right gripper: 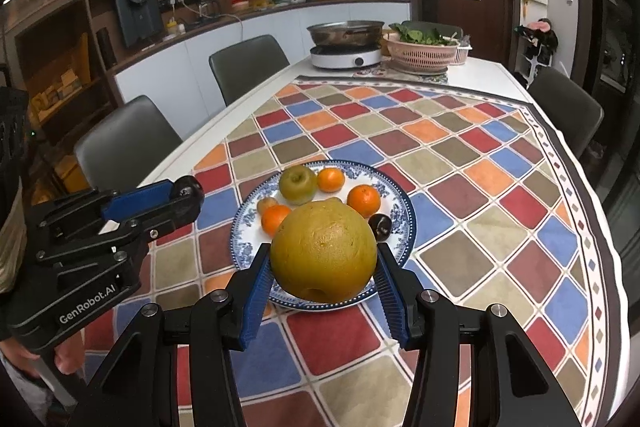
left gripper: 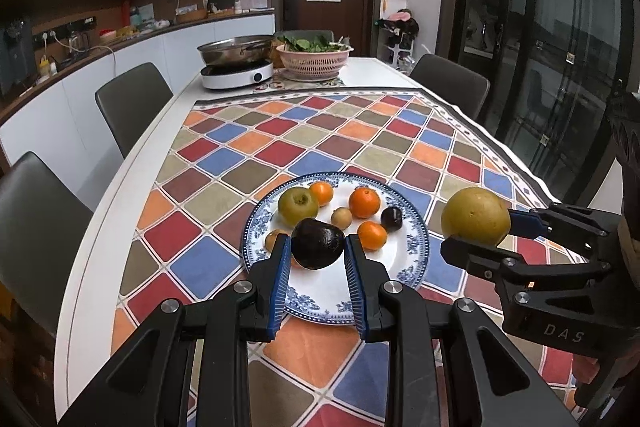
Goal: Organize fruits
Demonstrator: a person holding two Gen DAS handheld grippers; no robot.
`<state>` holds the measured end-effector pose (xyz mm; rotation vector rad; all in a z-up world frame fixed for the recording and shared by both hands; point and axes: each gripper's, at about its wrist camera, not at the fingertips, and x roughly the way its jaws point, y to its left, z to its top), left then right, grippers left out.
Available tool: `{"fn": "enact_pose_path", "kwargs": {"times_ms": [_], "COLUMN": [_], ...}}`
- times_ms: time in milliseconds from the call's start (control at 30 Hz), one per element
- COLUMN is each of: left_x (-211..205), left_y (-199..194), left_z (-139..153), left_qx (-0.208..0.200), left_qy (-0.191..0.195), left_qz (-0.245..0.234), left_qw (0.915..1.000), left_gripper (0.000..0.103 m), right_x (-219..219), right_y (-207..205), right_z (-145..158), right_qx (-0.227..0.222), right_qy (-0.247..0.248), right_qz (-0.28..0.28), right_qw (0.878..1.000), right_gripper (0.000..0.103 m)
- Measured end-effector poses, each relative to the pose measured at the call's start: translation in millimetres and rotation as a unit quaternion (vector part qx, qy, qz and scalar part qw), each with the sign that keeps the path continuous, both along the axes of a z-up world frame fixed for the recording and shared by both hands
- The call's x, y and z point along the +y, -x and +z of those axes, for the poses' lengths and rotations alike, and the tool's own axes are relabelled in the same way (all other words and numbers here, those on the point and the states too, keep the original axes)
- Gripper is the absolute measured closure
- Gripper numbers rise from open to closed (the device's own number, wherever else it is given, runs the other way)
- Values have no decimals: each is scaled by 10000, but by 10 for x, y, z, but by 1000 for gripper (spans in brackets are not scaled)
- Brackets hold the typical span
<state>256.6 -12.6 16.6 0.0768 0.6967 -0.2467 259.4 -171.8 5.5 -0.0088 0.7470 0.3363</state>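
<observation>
My left gripper (left gripper: 318, 245) is shut on a dark avocado (left gripper: 318, 243), held just above the near part of a blue-and-white plate (left gripper: 400, 259). On the plate lie a green apple (left gripper: 298, 203), three oranges (left gripper: 364, 202), two small kiwis (left gripper: 341, 217) and a dark plum (left gripper: 391, 219). My right gripper (right gripper: 324, 263) is shut on a large yellow-brown pear (right gripper: 323, 251), held above the plate's (right gripper: 244, 243) near edge. In the left wrist view the pear (left gripper: 475, 221) hangs right of the plate. In the right wrist view the left gripper (right gripper: 186, 191) shows at the left with the avocado's tip.
A checked cloth (left gripper: 248, 163) covers the near half of the white table (left gripper: 104, 227). At the far end stand an induction cooker with a steel pot (left gripper: 236, 57) and a pink basket of greens (left gripper: 316, 57). Grey chairs (left gripper: 132, 103) line both sides.
</observation>
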Motion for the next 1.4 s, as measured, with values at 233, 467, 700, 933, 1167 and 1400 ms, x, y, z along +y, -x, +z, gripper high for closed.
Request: {"fn": "enact_pose_path", "kwargs": {"times_ms": [233, 467, 700, 933, 1167, 1400], "left_x": [-9, -1, 18, 14, 41, 89], "left_y": [-193, -356, -473, -554, -577, -375], "left_z": [-178, -394, -602, -727, -731, -564], "left_qx": [190, 421, 676, 840, 874, 624], "left_qy": [-29, -40, 1, 13, 79, 42], "left_qz": [-2, -49, -160, -245, -201, -14], "left_qw": [9998, 9991, 9976, 9962, 9959, 9980], "left_gripper": [75, 75, 75, 75, 64, 64], "right_x": [18, 46, 116, 148, 149, 77], "right_y": [-200, -418, -590, -677, -758, -588], "right_z": [-191, -411, -619, -785, -811, -518], "right_qx": [196, 413, 684, 891, 974, 403], "right_qy": [30, 40, 47, 79, 31, 120], "right_qz": [40, 108, 256, 312, 332, 88], "right_qw": [9998, 9991, 9973, 9955, 9947, 9991], "right_gripper": [53, 52, 52, 52, 52, 47]}}
